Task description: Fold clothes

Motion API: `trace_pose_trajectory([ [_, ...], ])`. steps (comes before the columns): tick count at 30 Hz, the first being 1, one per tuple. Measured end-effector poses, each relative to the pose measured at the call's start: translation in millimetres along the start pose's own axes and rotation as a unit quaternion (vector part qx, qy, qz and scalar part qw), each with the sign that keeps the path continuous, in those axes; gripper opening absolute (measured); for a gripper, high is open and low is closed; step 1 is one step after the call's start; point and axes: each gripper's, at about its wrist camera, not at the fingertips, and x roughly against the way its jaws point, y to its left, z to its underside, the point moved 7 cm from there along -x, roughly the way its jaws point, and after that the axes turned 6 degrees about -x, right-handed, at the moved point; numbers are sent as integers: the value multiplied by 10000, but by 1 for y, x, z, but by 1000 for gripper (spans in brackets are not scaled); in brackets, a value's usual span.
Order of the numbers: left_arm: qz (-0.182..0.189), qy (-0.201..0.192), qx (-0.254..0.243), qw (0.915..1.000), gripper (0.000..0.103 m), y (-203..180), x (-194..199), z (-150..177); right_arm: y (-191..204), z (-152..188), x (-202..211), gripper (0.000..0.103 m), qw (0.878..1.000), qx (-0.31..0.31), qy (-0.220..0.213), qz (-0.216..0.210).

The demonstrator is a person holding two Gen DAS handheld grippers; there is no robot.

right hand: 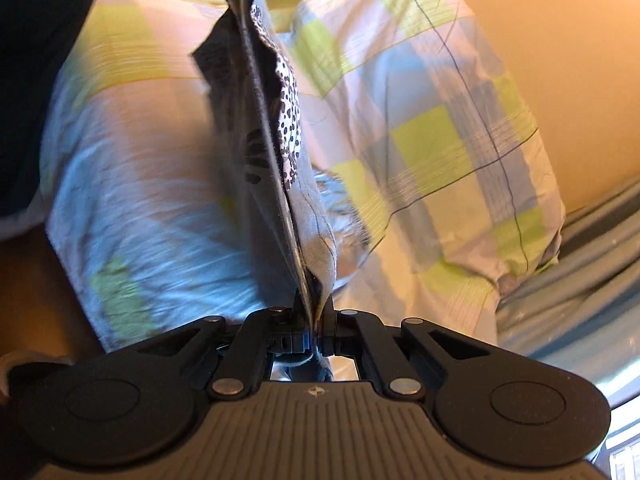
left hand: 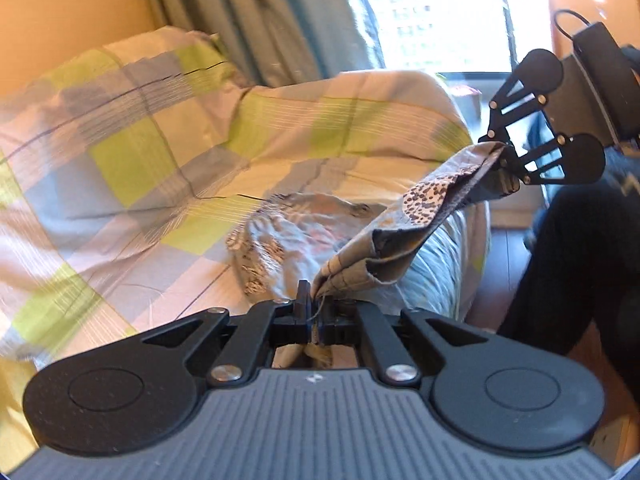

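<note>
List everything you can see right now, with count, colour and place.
Garment: one, grey with dark spotted print, stretched in the air between both tongs.
Bed cover: one, checked green, blue and pale, under the garment.
Pillow: one, same check, by the yellow wall.
Curtain: one, grey-blue, beside the window.
Window: one, bright, behind the bed.
Left tongs: black, shut on the garment.
Right tongs: black, shut on the garment.

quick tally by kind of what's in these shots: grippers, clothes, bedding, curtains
grippers: 2, left gripper and right gripper
clothes: 1, patterned garment stretched between them
bedding: 2, checked duvet, checked pillow
curtains: 1, teal curtain
total: 6
</note>
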Motion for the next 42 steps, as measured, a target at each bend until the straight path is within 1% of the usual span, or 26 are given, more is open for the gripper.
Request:
trace_pose_trajectory([
  [2, 51, 72, 336, 9994, 2, 27, -21, -4, -26, -12, -21, 0, 9997, -144, 34, -167],
  [4, 161, 168, 768, 9968, 2, 55, -49, -1, -53, -21, -50, 0, 9977, -447, 110, -494],
  [8, 394, 438, 1613, 9851, 2, 101, -114, 23, -89, -27, -121, 0, 9859, -1069, 365, -1236],
  [11, 501, 673, 2071, 9747, 2, 122, -160, 47, -99, -24, -180, 1, 9731, -1444, 608, -1692],
  [12, 531, 741, 2218, 9708, 2, 128, -173, 55, -102, -20, -197, 5, 9670, -1656, 665, -1817],
  [13, 565, 743, 2391, 9665, 2, 131, -180, 61, -105, -16, -214, 13, 9602, -1882, 717, -1936],
  [14, 599, 744, 2564, 9618, 2, 135, -187, 68, -110, -11, -229, 17, 9489, -2259, 736, -2077],
  [16, 666, 747, 2906, 9516, 3, 142, -201, 80, -123, 0, -245, 20, 9151, -3229, 578, -2346],
  [17, 697, 743, 3068, 9463, 3, 146, -207, 85, -133, 6, -249, 21, 8933, -3744, 417, -2452],
  [18, 717, 714, 3172, 9429, 3, 147, -206, 86, -141, 14, -250, 31, 8694, -4251, 239, -2509],
  [19, 723, 708, 3224, 9412, 3, 148, -206, 87, -149, 22, -249, 45, 8437, -4745, 73, -2509],
  [21, 690, 716, 3365, 9364, 3, 150, -206, 86, -158, 39, -245, 50, 7945, -5546, -174, -2467],
  [23, 604, 678, 3560, 9301, 4, 152, -205, 85, -159, 52, -241, 50, 7536, -6094, -323, -2440],
  [25, 498, 601, 3792, 9220, 5, 155, -204, 83, -157, 62, -233, 55, 7228, -6487, -467, -2336],
  [26, 467, 521, 3974, 9150, 5, 156, -203, 83, -156, 68, -229, 56, 7049, -6690, -568, -2289],
  [28, 458, 344, 4384, 8970, 5, 159, -203, 86, -158, 79, -233, 57, 6598, -7128, -729, -2262],
  [30, 466, 267, 4610, 8858, 5, 159, -205, 90, -159, 92, -239, 62, 6160, -7509, -872, -2216],
  [32, 412, 294, 4659, 8834, 5, 160, -207, 94, -158, 99, -245, 62, 5933, -7671, -950, -2249],
  [33, 354, 310, 4651, 8840, 5, 162, -208, 96, -158, 101, -247, 64, 5861, -7723, -990, -2240],
  [34, 284, 301, 4632, 8853, 5, 165, -208, 97, -158, 102, -249, 71, 5806, -7773, -1036, -2191],
  [35, 222, 280, 4629, 8857, 4, 168, -209, 100, -157, 104, -249, 74, 5750, -7827, -1096, -2117],
  [36, 199, 251, 4690, 8826, 3, 170, -209, 103, -155, 105, -250, 77, 5688, -7871, -1122, -2107],
  [37, 179, 224, 4744, 8799, 3, 173, -209, 107, -157, 102, -249, 76, 5701, -7860, -1159, -2091],
  [38, 171, 201, 4755, 8793, 2, 174, -209, 108, -160, 99, -248, 76, 5728, -7840, -1199, -2073],
  [40, 113, 190, 4721, 8813, 2, 176, -209, 107, -170, 96, -237, 77, 5906, -7771, -1406, -1657],
  [42, 55, 187, 4663, 8844, 2, 179, -208, 104, -171, 94, -230, 77, 6073, -7679, -1443, -1438],
])
